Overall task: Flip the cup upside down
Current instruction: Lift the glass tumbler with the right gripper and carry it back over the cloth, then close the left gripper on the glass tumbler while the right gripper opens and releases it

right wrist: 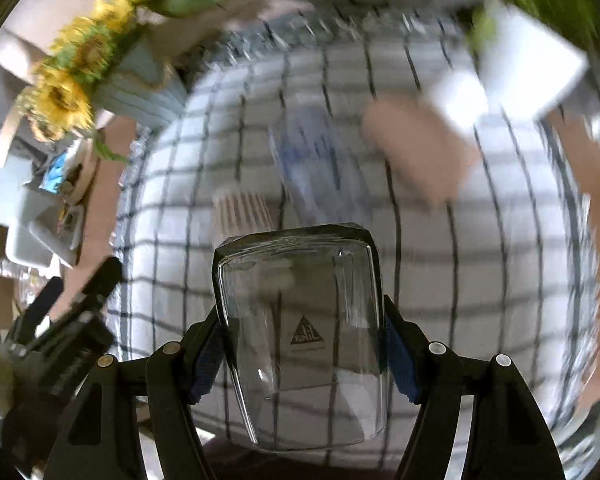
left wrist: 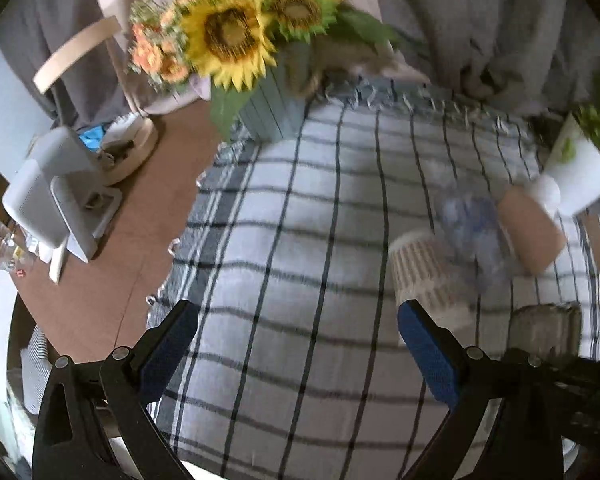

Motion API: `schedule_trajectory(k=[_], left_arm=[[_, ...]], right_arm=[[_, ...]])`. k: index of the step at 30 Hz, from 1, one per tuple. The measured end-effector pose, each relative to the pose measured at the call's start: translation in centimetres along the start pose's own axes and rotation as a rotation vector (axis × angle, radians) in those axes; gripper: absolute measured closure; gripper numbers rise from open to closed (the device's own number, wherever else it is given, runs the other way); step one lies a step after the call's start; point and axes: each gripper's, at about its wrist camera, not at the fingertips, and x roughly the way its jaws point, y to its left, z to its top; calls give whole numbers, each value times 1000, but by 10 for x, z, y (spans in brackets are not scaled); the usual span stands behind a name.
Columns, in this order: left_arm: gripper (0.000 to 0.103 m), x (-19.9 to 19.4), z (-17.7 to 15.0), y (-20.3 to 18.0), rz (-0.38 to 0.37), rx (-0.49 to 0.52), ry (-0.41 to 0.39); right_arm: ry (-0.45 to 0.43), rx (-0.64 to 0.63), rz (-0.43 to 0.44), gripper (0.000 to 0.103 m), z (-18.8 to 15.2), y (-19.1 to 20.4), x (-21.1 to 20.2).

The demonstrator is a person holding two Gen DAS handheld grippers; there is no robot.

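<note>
Left wrist view: left gripper [left wrist: 298, 344] low in frame, jaws wide apart, nothing between the blue pads [left wrist: 428, 354], only checked tablecloth [left wrist: 300, 216] of the worktop beneath. Just past the right-hand pad, a white paper cup with brown stripes [left wrist: 424, 276], tilted, apparently on the cloth. Beyond that, a blurred clear plastic bottle with a bluish label [left wrist: 474, 232], then a plain tan paper cup [left wrist: 532, 232] leaning near the right edge. At lower right, the clear glass cup [left wrist: 548, 330] partly seen above black hardware of the other gripper. At the far-left corner of the cloth, a pale blue slatted planter [left wrist: 276, 108] full of sunflowers [left wrist: 228, 36] and small orange blooms. At far right, a white pot [left wrist: 580, 176] with green leaves. Off the worktop to the left, brown floor [left wrist: 112, 240] with a white device [left wrist: 56, 196] on a stand.

Right wrist view: much motion blur in the background. Right gripper [right wrist: 302, 348] clamped on the clear glass cup [right wrist: 300, 340], jaws pressed against both of its sides, cup held above the cloth [right wrist: 480, 280], dark thick end pointing away from the camera, small triangular mark on the glass. Behind the cup, the striped paper cup [right wrist: 240, 208], the blurred bottle [right wrist: 316, 156] and the tan cup [right wrist: 416, 144]. White pot [right wrist: 528, 68] at upper right, sunflowers [right wrist: 80, 60] and blue planter [right wrist: 144, 92] at upper left. Left gripper's black frame [right wrist: 60, 320] at lower left, its jaws not readable from here.
</note>
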Motion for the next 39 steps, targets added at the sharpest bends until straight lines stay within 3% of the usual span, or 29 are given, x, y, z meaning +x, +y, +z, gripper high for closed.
schedule_trajectory(k=[3, 11, 21, 23, 28, 33, 39], left_arm=[[1, 11, -12, -1, 11, 27, 43], [1, 31, -32, 6, 51, 36, 114], [1, 43, -42, 6, 64, 13, 165], [1, 39, -41, 6, 65, 5, 162], [1, 23, -35, -3, 46, 0, 139], [1, 6, -29, -27, -39, 7, 144], [1, 11, -25, -77, -159, 37, 223]], right_arm=[[62, 89, 0, 33, -23, -8, 28], [144, 177, -44, 34, -51, -10, 73], [118, 173, -109, 33, -59, 0, 82], [113, 173, -105, 26, -62, 1, 79], [-22, 170, -120, 21, -75, 7, 29], [-156, 206, -133, 21, -80, -10, -23], [-223, 267, -145, 20, -80, -40, -48]])
